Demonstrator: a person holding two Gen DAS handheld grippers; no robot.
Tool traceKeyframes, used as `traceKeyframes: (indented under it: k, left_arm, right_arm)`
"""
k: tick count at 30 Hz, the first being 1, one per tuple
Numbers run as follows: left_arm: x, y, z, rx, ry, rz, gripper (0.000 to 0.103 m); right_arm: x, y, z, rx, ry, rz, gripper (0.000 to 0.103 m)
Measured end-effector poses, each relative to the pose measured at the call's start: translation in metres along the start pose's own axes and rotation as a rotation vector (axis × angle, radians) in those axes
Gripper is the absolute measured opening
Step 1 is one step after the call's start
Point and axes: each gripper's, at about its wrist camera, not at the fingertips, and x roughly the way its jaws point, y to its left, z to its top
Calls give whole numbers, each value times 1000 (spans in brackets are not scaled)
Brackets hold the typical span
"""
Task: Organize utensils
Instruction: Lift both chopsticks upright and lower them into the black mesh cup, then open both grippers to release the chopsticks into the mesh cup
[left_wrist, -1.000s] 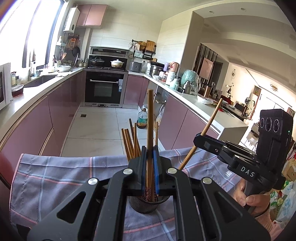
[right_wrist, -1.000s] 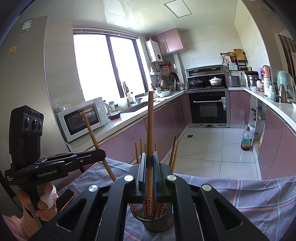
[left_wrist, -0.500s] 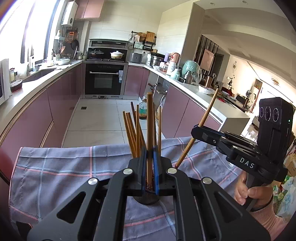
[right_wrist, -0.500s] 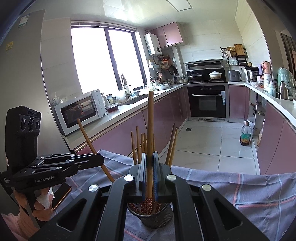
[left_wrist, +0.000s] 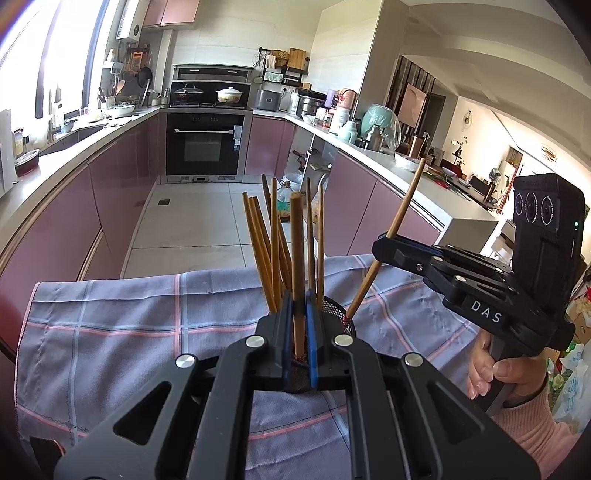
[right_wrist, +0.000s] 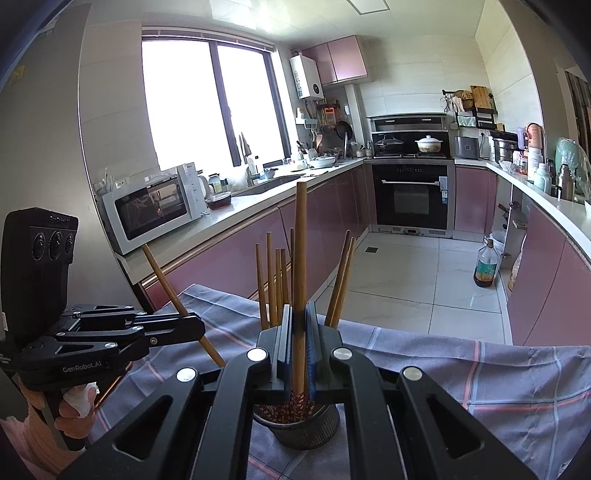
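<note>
A dark mesh utensil cup (right_wrist: 306, 424) stands on a checked purple cloth (right_wrist: 480, 373) and holds several brown chopsticks (right_wrist: 273, 280). My left gripper (left_wrist: 298, 306) is shut on one chopstick (left_wrist: 296, 251), held upright with its lower end over the cup (left_wrist: 343, 325). My right gripper (right_wrist: 299, 317) is shut on another chopstick (right_wrist: 300, 258), upright, its patterned tip at the cup's mouth. In the left wrist view the right gripper (left_wrist: 388, 247) holds its chopstick (left_wrist: 402, 206) slanted toward the cup rim. The left gripper also shows in the right wrist view (right_wrist: 192, 328).
The cloth (left_wrist: 110, 325) covers a table whose far edge faces the kitchen floor. A microwave (right_wrist: 151, 206) sits on the left counter. An oven (right_wrist: 410, 195) stands at the back. An oil bottle (right_wrist: 485, 266) is on the floor.
Both grippers have moved down toward the cup, each still holding its chopstick. The chopstick tips now sit lower, at or in the cup's mouth.
</note>
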Motion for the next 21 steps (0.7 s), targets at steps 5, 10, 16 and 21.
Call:
traceKeyframes:
  k: [5, 10, 16, 21]
  left_arm:
    - [1, 3, 3, -4, 11, -12, 7]
    - [-2, 1, 5, 8, 11, -21, 7]
    - [6, 1, 8, 28, 40, -8, 7]
    - [16, 2, 9, 41, 70, -6, 8]
  right_arm:
    - [4, 0, -2, -5, 12, -3, 5]
    - [8, 1, -3, -10, 27, -2, 5]
    - [13, 1, -5, -15, 41, -1, 5]
    - [13, 0, -5, -13, 41, 0, 5]
